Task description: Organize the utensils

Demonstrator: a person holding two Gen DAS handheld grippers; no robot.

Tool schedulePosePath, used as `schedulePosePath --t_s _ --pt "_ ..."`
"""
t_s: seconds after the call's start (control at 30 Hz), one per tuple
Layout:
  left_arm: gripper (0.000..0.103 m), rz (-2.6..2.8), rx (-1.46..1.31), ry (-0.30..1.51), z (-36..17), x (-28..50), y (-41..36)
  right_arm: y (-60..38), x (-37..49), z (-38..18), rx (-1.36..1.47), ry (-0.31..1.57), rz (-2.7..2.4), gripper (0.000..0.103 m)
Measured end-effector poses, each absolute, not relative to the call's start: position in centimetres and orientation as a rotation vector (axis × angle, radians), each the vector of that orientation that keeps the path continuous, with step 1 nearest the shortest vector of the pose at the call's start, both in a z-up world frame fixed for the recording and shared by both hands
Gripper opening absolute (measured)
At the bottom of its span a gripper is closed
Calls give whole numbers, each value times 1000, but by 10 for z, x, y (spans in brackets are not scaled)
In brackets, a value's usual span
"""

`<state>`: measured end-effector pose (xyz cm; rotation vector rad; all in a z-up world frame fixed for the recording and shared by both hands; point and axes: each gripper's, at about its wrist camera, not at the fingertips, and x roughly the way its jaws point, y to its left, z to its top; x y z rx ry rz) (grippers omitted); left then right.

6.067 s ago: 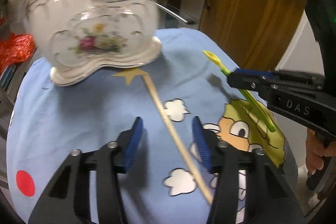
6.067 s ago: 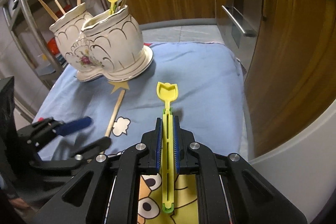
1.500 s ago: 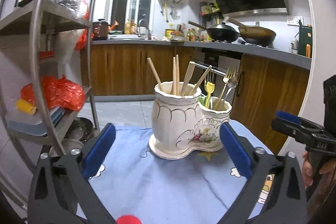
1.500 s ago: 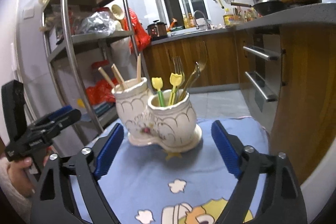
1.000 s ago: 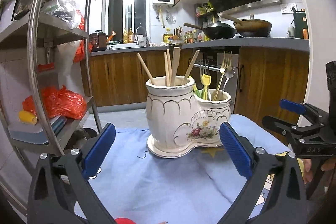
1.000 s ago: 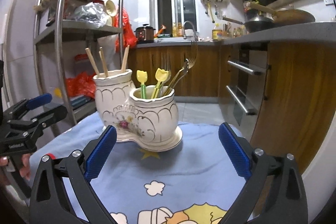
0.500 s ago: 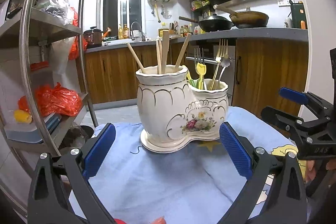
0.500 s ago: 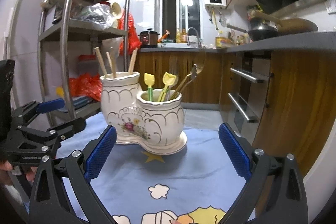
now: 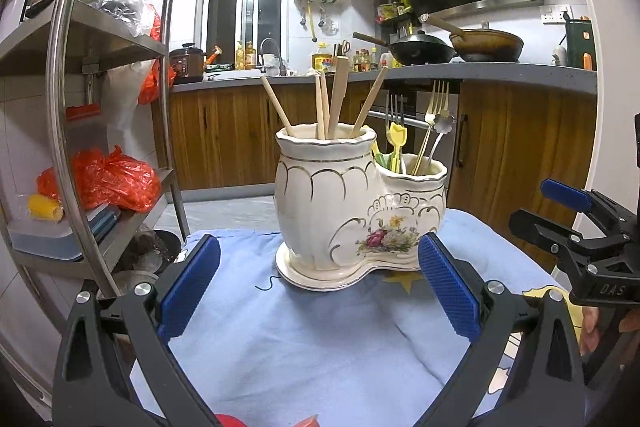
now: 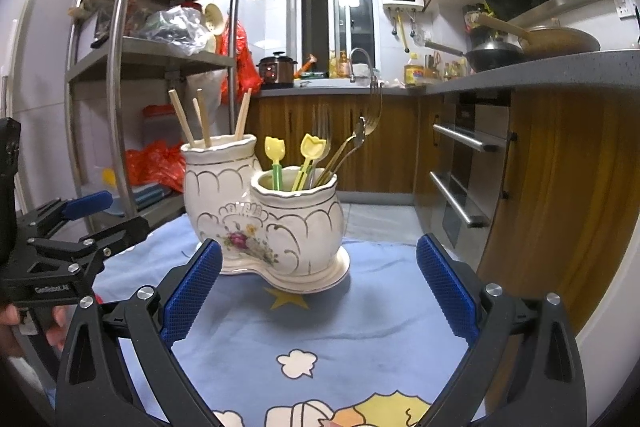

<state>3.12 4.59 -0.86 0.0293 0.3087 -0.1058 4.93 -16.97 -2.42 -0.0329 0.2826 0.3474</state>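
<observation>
Porcelain, cream with gilt scallops and a painted flower spray, the double utensil holder (image 9: 352,211) stands upright on its own shaped base near the far middle of a blue cartoon-printed cloth (image 9: 304,343); its taller pot holds wooden chopsticks (image 9: 332,99) leaning apart, and its lower pot holds two yellow tulip-topped picks (image 10: 308,155), metal forks (image 9: 434,107) and a spoon, all handle-down. Nothing lies loose on the cloth in either view. The left gripper (image 9: 318,285) hovers low over the near part of the cloth with its blue pads (image 9: 188,283) spread wide and nothing between them, the holder framed in the gap but well apart from both pads; the right gripper (image 10: 318,287) is likewise wide apart and empty, aimed at the holder from the other side. Each gripper shows at the edge of the other's view, held by a hand (image 10: 24,323). Behind stand a steel rack (image 9: 72,107), wooden cabinets and a counter with woks (image 9: 456,47).
</observation>
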Motion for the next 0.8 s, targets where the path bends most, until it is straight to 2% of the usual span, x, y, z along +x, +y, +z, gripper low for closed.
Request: schedulePosePath --t_s 0.8 --pt "97 -98 25 315 -9 33 47 -170 51 -25 -33 288 344 97"
